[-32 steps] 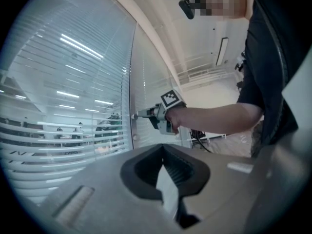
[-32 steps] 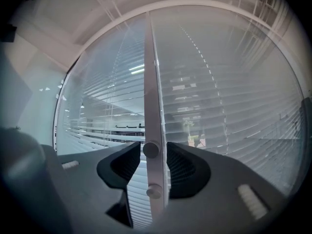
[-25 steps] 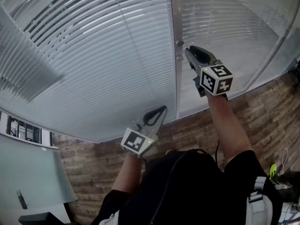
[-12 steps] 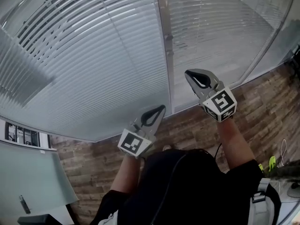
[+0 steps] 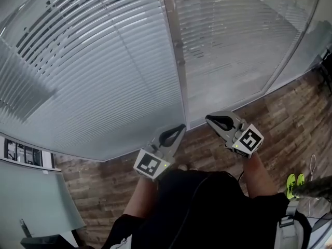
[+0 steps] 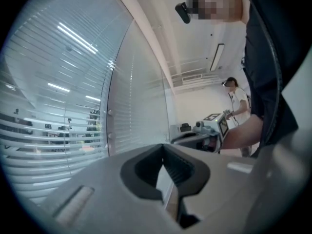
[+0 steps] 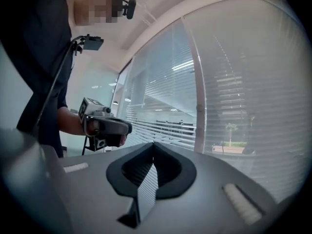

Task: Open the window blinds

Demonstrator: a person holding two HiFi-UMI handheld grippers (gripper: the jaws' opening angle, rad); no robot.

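Left gripper [image 5: 181,127] and right gripper [image 5: 208,119] were both closed, empty. Window blinds [image 5: 104,77] stood at 12 o'clock. Slats looked thin, light, easily bent; likeliest hold was the small knob [image 5: 179,44] on the frame post [image 5: 174,14].

From overhead, the head camera looks steeply down at the window blinds [image 5: 104,61] and floor [image 5: 223,144]. Cameras on the left gripper [image 5: 179,128] and right gripper [image 5: 209,120] sit just behind their jaws, facing level along those blinds (each catches the other gripper, close by).
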